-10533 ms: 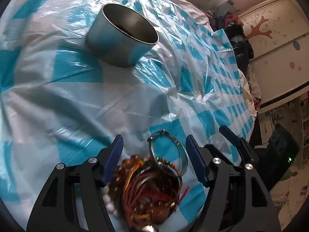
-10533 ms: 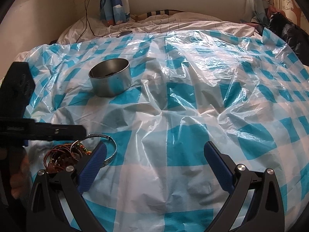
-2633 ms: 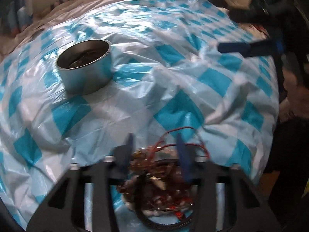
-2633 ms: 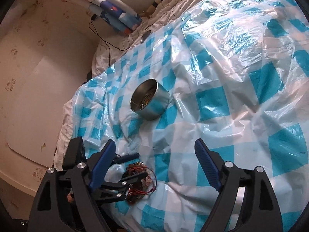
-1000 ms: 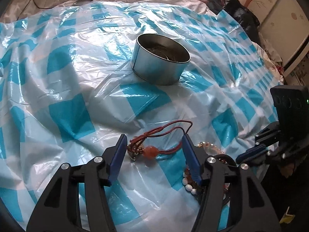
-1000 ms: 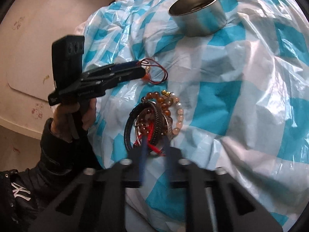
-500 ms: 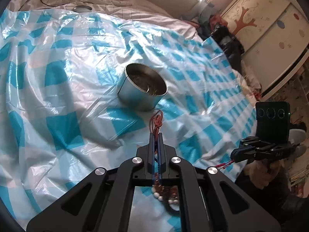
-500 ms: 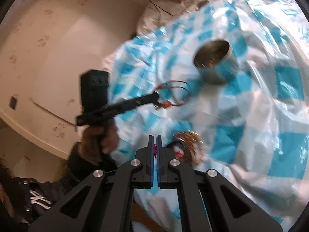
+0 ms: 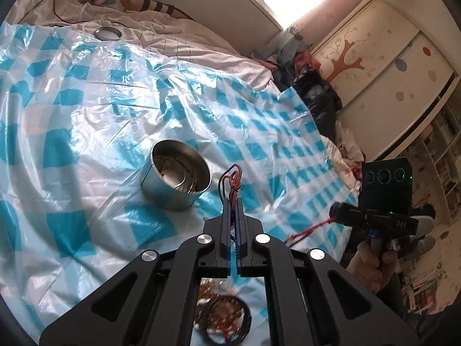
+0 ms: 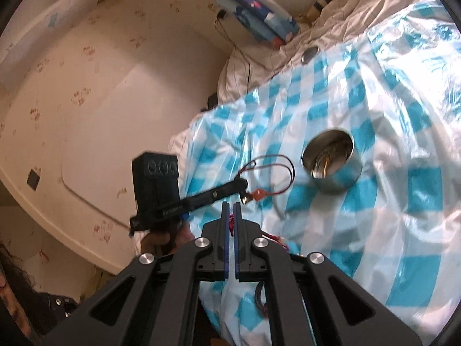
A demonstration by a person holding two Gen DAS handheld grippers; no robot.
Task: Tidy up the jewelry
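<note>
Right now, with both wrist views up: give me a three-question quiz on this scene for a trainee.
1. True or false: the left hand-held gripper is shut on a red cord bracelet.
2. Where do the leftover bracelets lie? A: inside the metal tin; B: on the checked plastic sheet, under the left hand-held gripper; C: on the floor.
3. Fill in: the right hand-held gripper pinches a red ____ between its shut fingers.

Key: 1 true; 2 B; 3 cord.
</note>
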